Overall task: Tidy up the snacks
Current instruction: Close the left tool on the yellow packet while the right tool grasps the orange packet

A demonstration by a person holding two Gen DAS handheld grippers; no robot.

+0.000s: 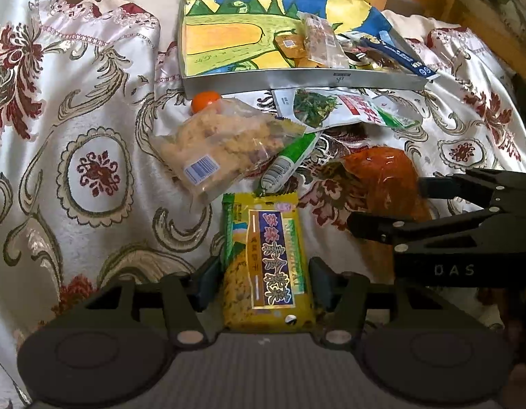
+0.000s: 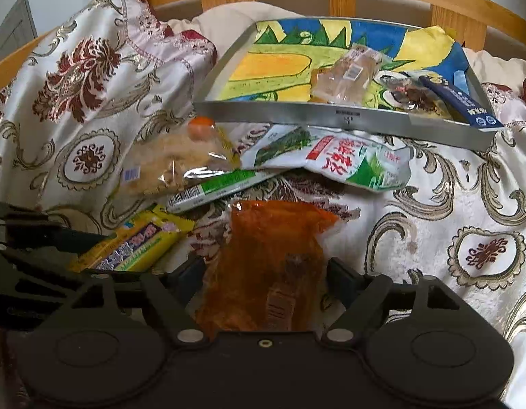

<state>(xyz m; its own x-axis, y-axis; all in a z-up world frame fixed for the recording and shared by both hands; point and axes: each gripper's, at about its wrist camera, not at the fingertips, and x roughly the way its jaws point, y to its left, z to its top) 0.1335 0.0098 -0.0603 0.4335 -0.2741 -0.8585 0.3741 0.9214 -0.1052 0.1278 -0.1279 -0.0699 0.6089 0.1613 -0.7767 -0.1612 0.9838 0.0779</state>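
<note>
A yellow snack packet (image 1: 266,262) lies on the patterned bedspread between the jaws of my left gripper (image 1: 263,283). The jaws stand open at its two sides. An orange translucent packet (image 2: 269,255) lies between the open jaws of my right gripper (image 2: 266,272). The right gripper (image 1: 387,204) reaches in from the right over the orange packet (image 1: 382,170). In the right wrist view the left gripper (image 2: 126,255) sits at the left around the yellow packet (image 2: 136,242). Behind them a metal tray (image 1: 297,80) lined with a coloured drawing holds several snacks at its right end.
Between the grippers and the tray (image 2: 331,112) lie a clear bag of crackers (image 1: 222,146), a green stick pack (image 1: 290,160), a green-and-white pouch (image 1: 344,107) and a small orange ball (image 1: 205,100). Wooden bed slats (image 2: 341,0) stand behind the tray.
</note>
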